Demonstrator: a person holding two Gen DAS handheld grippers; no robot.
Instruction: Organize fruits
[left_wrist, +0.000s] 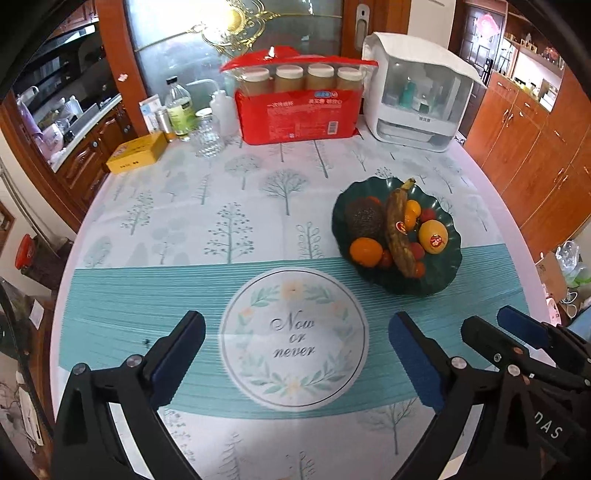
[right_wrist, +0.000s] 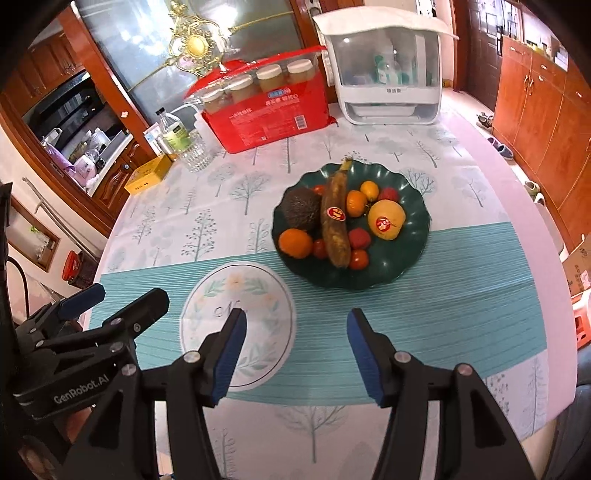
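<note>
Tablecloth (left_wrist: 147, 288) reads "Now or never"; left tool (left_wrist: 295, 350) and right tool (right_wrist: 295, 350) gape empty.

A dark green scalloped plate (right_wrist: 406, 266) sits on the desk (right_wrist: 480, 295) and holds all the fruit: a browned banana (right_wrist: 334, 221) lying lengthwise down the middle, a dark avocado (right_wrist: 301, 208) to its left, an orange (right_wrist: 294, 242) below that, a stickered yellow fruit (right_wrist: 386, 219) on the right, and small red tomatoes (right_wrist: 359, 258) scattered between.
</note>
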